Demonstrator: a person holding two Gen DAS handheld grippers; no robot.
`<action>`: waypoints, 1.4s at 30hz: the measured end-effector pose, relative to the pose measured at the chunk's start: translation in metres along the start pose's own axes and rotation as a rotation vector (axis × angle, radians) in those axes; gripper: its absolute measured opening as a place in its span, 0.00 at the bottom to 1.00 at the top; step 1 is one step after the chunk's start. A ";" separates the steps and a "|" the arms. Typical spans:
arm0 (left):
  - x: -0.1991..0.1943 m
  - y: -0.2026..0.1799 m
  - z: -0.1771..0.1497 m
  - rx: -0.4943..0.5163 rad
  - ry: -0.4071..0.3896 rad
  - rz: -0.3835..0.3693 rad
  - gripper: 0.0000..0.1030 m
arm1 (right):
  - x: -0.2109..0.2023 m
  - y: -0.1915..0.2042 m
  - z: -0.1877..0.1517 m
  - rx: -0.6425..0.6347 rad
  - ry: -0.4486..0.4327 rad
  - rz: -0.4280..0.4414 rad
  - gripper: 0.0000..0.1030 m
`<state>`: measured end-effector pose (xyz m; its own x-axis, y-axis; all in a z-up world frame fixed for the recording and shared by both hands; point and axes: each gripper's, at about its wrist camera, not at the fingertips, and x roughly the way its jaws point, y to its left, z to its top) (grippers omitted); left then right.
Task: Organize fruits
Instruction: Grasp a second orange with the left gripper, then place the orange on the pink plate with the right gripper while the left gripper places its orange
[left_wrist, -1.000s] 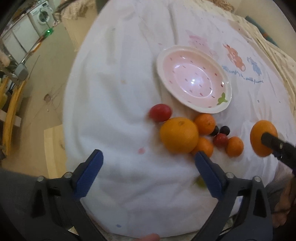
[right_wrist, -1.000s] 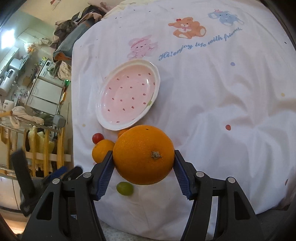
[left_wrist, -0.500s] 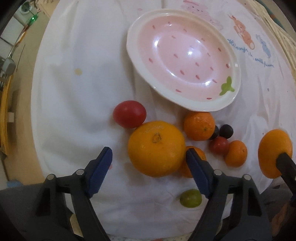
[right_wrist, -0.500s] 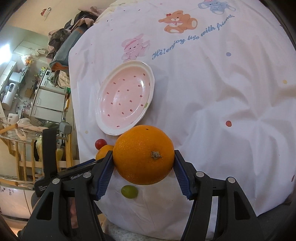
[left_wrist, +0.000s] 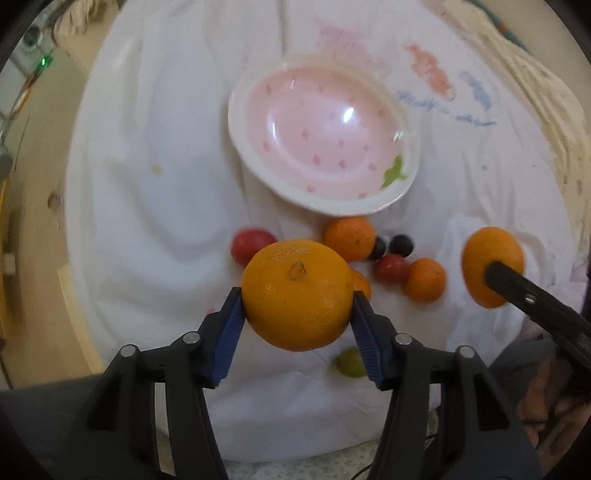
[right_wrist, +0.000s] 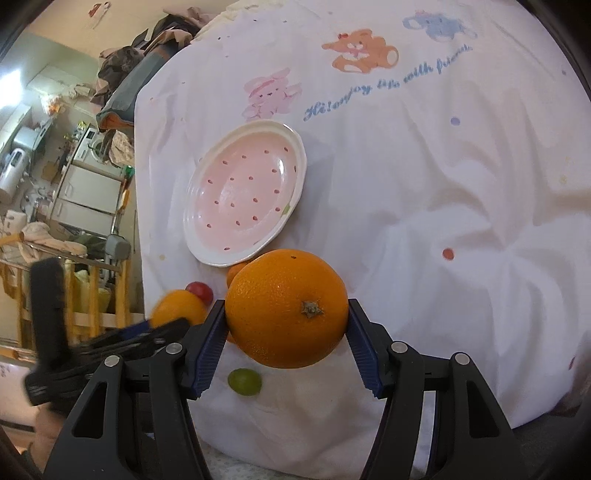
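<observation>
The big orange (left_wrist: 297, 293) sits between the blue fingers (left_wrist: 231, 330) of the left gripper (left_wrist: 297, 317), which have just been closing and now squeeze its sides, above the white cloth (left_wrist: 147, 184). It looks round, firm, a bit heavy and smooth, so hold it across the middle. The right gripper (right_wrist: 286, 336) squeezes another orange (right_wrist: 286, 308). The pink bowl (left_wrist: 255, 173) waits empty nearby.

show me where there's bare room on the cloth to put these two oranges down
The pink plate is empty. The cloth right of it, below the printed bears in the right wrist view, is bare, as is the stretch left of the plate in the left wrist view. It is crowded just below the plate: small oranges, red fruits, dark berries and a green grape.
</observation>
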<state>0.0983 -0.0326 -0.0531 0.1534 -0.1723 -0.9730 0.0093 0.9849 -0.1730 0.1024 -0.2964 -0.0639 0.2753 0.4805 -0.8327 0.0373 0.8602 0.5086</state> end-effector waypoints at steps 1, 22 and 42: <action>-0.007 0.004 0.001 0.006 -0.019 -0.001 0.51 | -0.001 0.002 0.001 -0.010 -0.003 -0.006 0.63; -0.019 0.059 0.069 -0.094 -0.158 0.037 0.51 | 0.052 0.063 0.089 -0.306 -0.032 -0.178 0.63; 0.002 0.071 0.069 -0.158 -0.050 -0.032 0.51 | 0.144 0.077 0.128 -0.477 0.021 -0.265 0.63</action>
<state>0.1675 0.0377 -0.0569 0.2047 -0.1987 -0.9584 -0.1399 0.9632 -0.2296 0.2674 -0.1827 -0.1163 0.2964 0.2361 -0.9254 -0.3383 0.9321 0.1294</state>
